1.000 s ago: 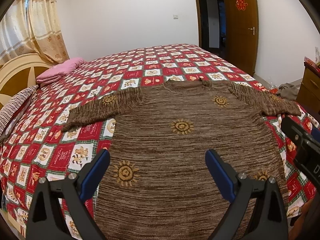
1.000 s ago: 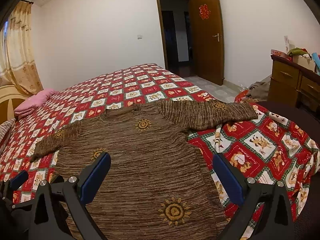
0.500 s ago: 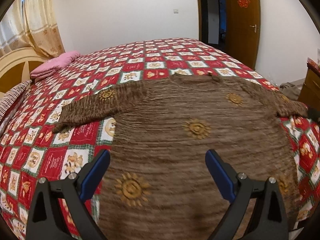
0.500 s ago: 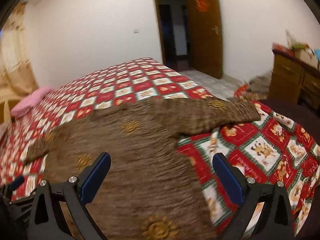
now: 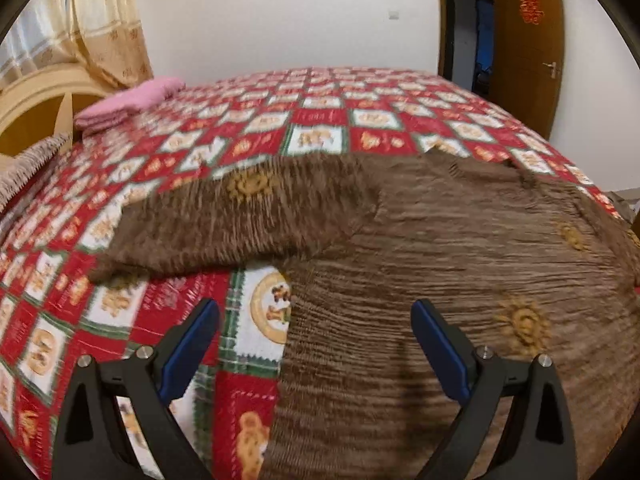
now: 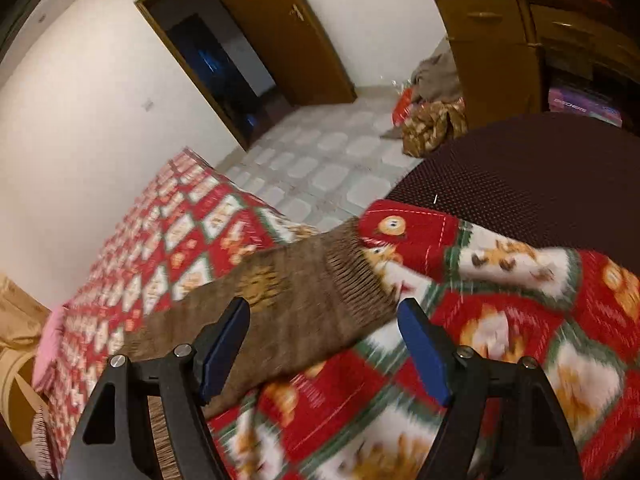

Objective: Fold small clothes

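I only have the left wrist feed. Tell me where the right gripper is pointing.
Observer: The right gripper is open and aimed at the sweater's sleeve cuff, which lies flat on the quilt.
Operator: Report what lies past that cuff.
Observer: A dark textured surface overlaps the quilt's edge there.
Operator: Describe the floor beyond.
Observer: A heap of cloth sits against a wooden dresser.
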